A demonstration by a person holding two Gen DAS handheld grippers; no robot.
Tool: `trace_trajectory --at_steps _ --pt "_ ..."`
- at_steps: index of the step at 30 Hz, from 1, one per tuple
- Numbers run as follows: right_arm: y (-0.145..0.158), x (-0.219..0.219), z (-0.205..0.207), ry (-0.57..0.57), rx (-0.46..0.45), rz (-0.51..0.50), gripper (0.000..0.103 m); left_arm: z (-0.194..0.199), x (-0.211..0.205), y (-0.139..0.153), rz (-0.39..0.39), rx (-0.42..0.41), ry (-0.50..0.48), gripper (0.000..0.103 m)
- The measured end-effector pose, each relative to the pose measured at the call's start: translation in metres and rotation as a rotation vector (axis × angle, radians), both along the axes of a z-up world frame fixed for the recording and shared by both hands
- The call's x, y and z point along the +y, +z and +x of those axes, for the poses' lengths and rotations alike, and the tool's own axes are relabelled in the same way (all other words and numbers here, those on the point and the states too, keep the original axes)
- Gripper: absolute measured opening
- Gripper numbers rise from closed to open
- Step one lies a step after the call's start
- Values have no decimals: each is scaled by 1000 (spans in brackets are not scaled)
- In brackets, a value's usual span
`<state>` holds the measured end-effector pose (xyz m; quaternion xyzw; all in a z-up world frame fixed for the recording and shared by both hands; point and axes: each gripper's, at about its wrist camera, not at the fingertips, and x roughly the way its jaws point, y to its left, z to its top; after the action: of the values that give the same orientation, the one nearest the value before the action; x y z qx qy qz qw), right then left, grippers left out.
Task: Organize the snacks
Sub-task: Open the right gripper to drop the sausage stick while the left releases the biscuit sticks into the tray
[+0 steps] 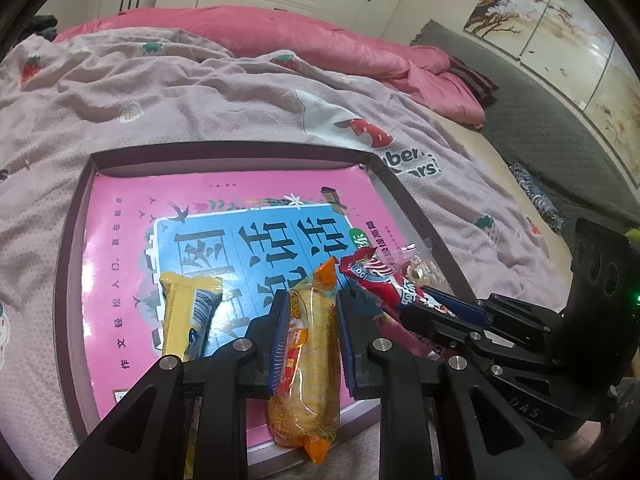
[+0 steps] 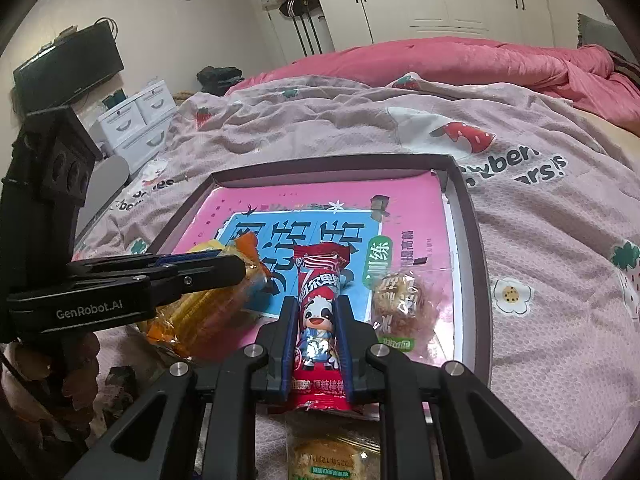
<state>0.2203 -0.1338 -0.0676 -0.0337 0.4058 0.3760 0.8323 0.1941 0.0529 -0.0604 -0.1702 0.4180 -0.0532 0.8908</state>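
Bedding carries a shallow tray point(image 1: 72, 216) lined with a pink book. Left gripper point(image 1: 308, 312) clamps the orange cracker pack point(image 1: 306, 344) at the tray's near edge — right gripper point(image 2: 316, 320) clamps the red candy stick point(image 2: 320, 312) beside it. Both wrappers look slick, possibly slipping out; the grippers could collide.

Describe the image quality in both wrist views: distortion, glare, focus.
Left wrist view: strong fisheye bending of the tray rim, dark corner vignette, left tool and orange snack pack fairly sharp. Right wrist view: same curvature, glare on the red candy wrapper in the right tool, soft background.
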Motion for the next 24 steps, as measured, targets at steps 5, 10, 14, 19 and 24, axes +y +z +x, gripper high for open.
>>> trace_trajectory --at_steps 5,10,14,19,24 --pt "0 1 -1 6 -13 3 20 0 0 1 16 0 10 24" --pt "0 1 -2 5 -14 -5 19 -1 3 1 14 3 16 24" --pt "5 -3 -6 9 -20 -17 20 -2 2 2 19 9 17 24" --pt "11 -14 -17 28 -31 -34 20 -7 2 5 24 9 10 24" --pt "5 -18 -20 12 -58 -109 20 -10 -1 6 32 10 4 24"
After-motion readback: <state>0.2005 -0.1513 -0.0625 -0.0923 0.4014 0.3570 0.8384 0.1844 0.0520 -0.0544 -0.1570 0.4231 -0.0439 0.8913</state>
